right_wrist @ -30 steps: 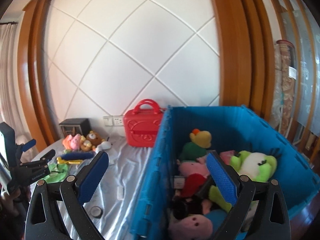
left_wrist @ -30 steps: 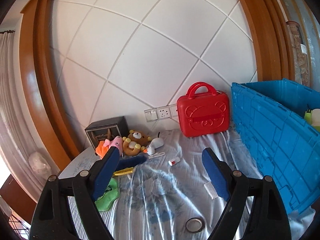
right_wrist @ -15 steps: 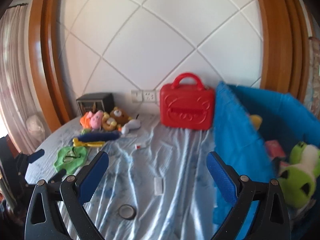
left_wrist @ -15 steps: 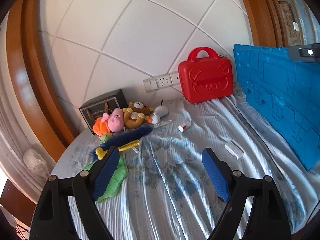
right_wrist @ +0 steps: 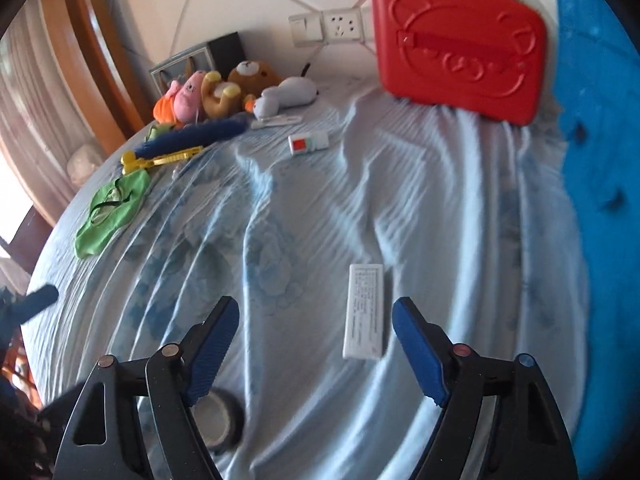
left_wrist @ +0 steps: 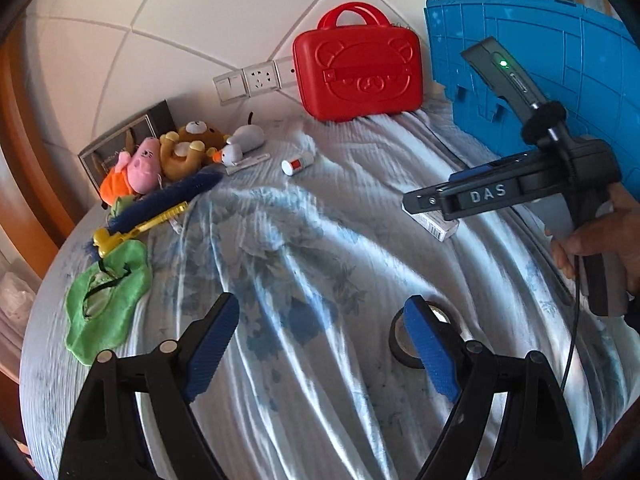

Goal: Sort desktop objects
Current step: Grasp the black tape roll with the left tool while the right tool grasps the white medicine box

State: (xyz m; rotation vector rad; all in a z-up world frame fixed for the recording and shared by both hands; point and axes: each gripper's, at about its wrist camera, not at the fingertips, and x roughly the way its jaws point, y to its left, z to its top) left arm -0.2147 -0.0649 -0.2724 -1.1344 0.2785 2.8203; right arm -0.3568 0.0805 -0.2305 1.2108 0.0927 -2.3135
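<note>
My left gripper is open and empty above the blue cloth, with a dark tape roll just behind its right finger. My right gripper is open and empty; a flat white box lies between its fingers, nearer the right one. The right gripper also shows in the left wrist view, over that white box. Plush toys, a blue brush, a yellow tool, a green cloth and a small red-and-white box lie at the left and middle.
A red bear-face case stands against the wall at the back. A blue crate stands on the right. A dark box is behind the plush toys. The tape roll also shows in the right wrist view.
Both grippers have tilted down and moved lower over the cloth. The right gripper has swung left away from the blue crate and now hangs over the white box.
</note>
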